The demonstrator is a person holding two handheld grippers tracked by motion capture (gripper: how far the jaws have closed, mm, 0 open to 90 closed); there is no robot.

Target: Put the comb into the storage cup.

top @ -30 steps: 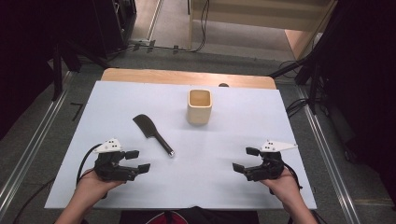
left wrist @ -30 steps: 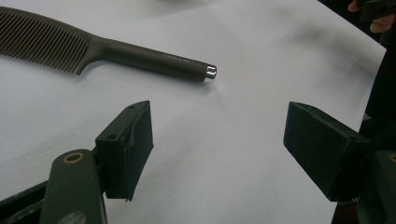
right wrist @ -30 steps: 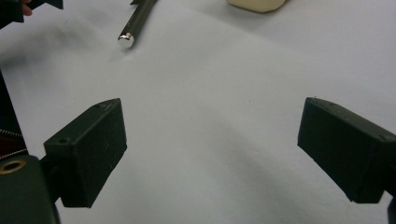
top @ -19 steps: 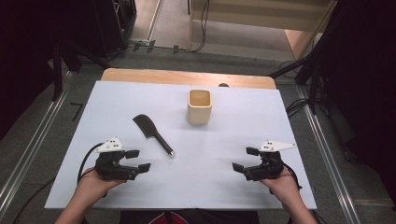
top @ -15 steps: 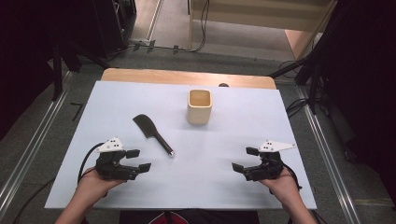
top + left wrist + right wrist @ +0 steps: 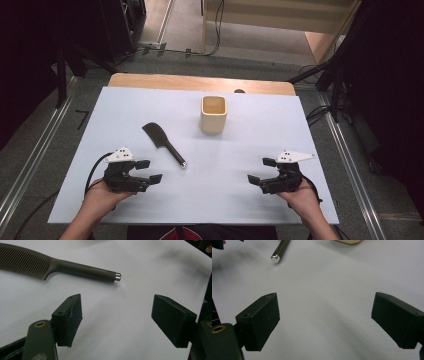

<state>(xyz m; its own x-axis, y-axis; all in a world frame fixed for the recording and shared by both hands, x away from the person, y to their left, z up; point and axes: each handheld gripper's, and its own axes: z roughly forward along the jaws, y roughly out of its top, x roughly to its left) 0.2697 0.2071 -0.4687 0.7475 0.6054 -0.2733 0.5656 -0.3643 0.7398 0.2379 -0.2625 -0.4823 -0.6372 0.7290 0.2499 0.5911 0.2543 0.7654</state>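
Near the counter's (image 6: 300, 120) front edge both tools, left (image 6: 148, 171) and right (image 6: 262, 170), sit wide open and empty; likely best to pinch the comb (image 6: 164, 142) mid-handle.

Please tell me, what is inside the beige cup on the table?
The beige cup stands upright with its mouth open. From the high view, its inner walls look bare and nothing rises above the rim. The bottom is hidden by the near wall, so something small could lie there.

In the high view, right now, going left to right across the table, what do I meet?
left gripper → comb → cup → right gripper
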